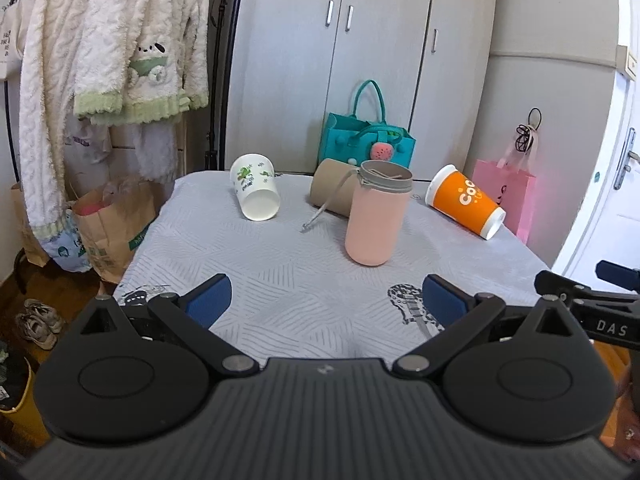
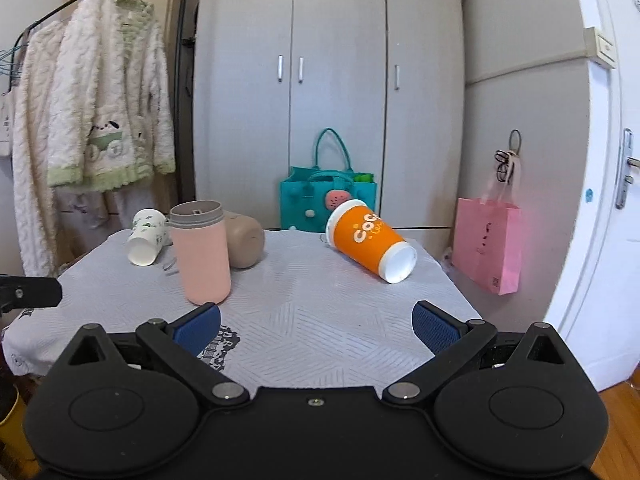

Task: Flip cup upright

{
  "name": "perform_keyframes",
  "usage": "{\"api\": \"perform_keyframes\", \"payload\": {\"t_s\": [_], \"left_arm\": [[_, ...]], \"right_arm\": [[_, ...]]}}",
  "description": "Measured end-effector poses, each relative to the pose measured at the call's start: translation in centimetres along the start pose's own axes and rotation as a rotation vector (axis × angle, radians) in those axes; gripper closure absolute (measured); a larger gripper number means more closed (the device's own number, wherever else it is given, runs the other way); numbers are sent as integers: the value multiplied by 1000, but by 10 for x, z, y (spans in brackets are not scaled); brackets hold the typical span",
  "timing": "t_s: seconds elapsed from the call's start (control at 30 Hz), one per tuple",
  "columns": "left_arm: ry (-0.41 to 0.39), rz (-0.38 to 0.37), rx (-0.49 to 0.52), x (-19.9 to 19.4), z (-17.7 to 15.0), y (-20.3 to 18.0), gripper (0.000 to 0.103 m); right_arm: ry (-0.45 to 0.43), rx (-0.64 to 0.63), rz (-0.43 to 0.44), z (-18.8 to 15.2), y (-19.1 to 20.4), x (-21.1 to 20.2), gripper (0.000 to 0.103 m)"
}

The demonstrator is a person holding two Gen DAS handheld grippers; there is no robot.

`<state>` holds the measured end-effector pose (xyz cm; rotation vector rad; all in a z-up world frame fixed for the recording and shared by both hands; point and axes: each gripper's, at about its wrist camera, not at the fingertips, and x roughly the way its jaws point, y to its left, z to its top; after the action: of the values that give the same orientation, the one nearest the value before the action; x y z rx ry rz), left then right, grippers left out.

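Note:
A pink cup (image 1: 374,218) with a grey rim stands upright mid-table; it also shows in the right wrist view (image 2: 202,254). A white cup with green print (image 1: 256,188) (image 2: 146,236) lies on its side at the far left. A tan cup (image 1: 332,192) (image 2: 244,242) lies on its side behind the pink one. An orange cup (image 1: 464,200) (image 2: 370,240) lies on its side at the far right. My left gripper (image 1: 326,300) is open and empty above the near table edge. My right gripper (image 2: 316,324) is open and empty, short of the orange cup.
The table (image 1: 280,272) has a grey patterned cloth. A teal bag (image 1: 366,140) and a pink bag (image 1: 508,200) stand behind it by the grey wardrobe (image 1: 340,60). Robes hang on a rack (image 1: 108,40) at left, with paper bags (image 1: 108,228) below. A white door (image 2: 600,200) is at right.

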<state>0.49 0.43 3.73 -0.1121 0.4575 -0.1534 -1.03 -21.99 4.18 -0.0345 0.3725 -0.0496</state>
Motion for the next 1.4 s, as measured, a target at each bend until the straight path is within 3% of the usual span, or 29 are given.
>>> {"api": "perform_keyframes", "payload": {"t_s": [0.27, 0.6, 0.9, 1.4], "left_arm": [[3, 14, 62, 2, -4, -2, 0], [1, 9, 36, 4, -7, 1, 0], [-3, 51, 25, 10, -10, 4, 0], [-32, 97, 70, 4, -8, 0, 0]], "right_arm": [[29, 22, 15, -5, 1, 0, 0], [41, -16, -3, -9, 8, 2, 0], [54, -10, -14, -10, 8, 3, 0], [73, -5, -11, -12, 9, 2, 0]]}}
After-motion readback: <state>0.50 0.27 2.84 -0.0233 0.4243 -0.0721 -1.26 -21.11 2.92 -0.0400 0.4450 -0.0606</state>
